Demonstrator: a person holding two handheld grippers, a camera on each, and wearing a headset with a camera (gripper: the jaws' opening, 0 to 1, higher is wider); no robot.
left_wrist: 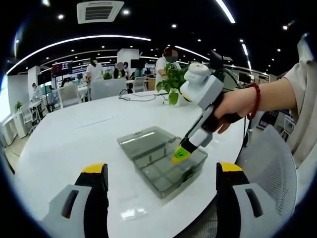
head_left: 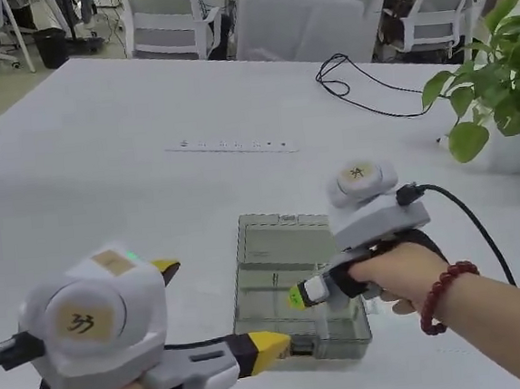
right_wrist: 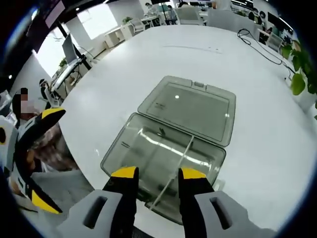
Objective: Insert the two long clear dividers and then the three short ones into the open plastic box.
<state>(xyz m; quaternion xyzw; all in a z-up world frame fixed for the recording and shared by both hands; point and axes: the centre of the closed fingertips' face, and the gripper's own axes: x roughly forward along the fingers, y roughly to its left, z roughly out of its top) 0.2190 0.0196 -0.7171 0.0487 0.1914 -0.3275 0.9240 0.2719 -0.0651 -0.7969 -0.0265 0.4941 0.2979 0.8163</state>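
Right gripper view: looks down into the open plastic box (right_wrist: 113, 151), set on the white table (right_wrist: 124, 64) with its lid (right_wrist: 188, 106) laid flat behind. Contains clear dividers: one (right_wrist: 177, 164) running toward the lid, one (right_wrist: 163, 145) crossing it. Right gripper (right_wrist: 157, 173): over the near wall, jaws slightly parted, straddling the first divider. Left gripper (left_wrist: 161, 168): near the box corner, jaws spread wide, empty. Farther out: power strip (head_left: 233, 146), cable (head_left: 359, 81), potted plant (head_left: 492, 83).

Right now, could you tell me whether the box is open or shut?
Open: the lid lies flat on the table beside the box, whose inside shows.
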